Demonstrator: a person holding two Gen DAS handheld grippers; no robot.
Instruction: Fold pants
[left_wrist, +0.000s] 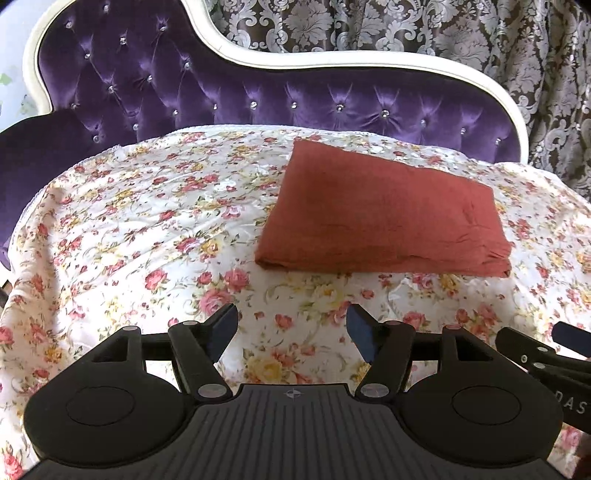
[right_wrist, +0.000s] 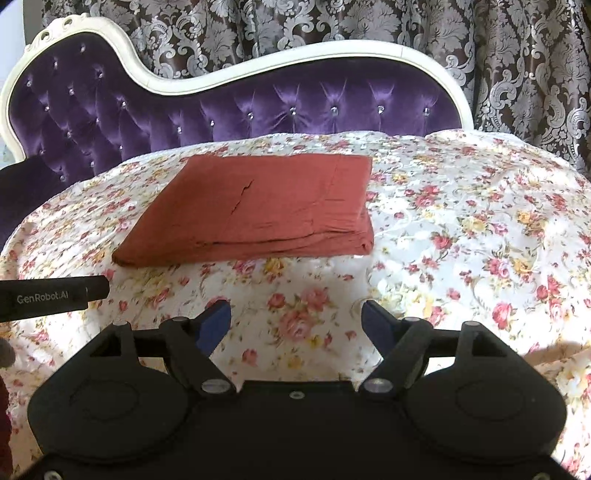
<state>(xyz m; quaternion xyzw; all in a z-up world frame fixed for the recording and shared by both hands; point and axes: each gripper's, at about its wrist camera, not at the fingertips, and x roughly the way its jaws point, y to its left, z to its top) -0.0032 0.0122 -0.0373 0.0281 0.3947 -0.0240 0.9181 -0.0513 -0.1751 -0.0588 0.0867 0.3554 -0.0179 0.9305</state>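
Note:
The rust-red pants (left_wrist: 380, 218) lie folded into a flat rectangle on the floral sheet; they also show in the right wrist view (right_wrist: 255, 210), with stacked layers along the near edge. My left gripper (left_wrist: 291, 328) is open and empty, held above the sheet a short way in front of the pants' near edge. My right gripper (right_wrist: 295, 325) is open and empty, also in front of the pants and apart from them. The right gripper's body shows at the right edge of the left wrist view (left_wrist: 546, 354); the left gripper's body shows at the left of the right wrist view (right_wrist: 51, 295).
The floral sheet (left_wrist: 147, 229) covers a couch seat. A purple tufted backrest (left_wrist: 221, 92) with a white frame rises behind it. Patterned curtains (right_wrist: 517, 74) hang at the back. The sheet drops off at the left and right sides.

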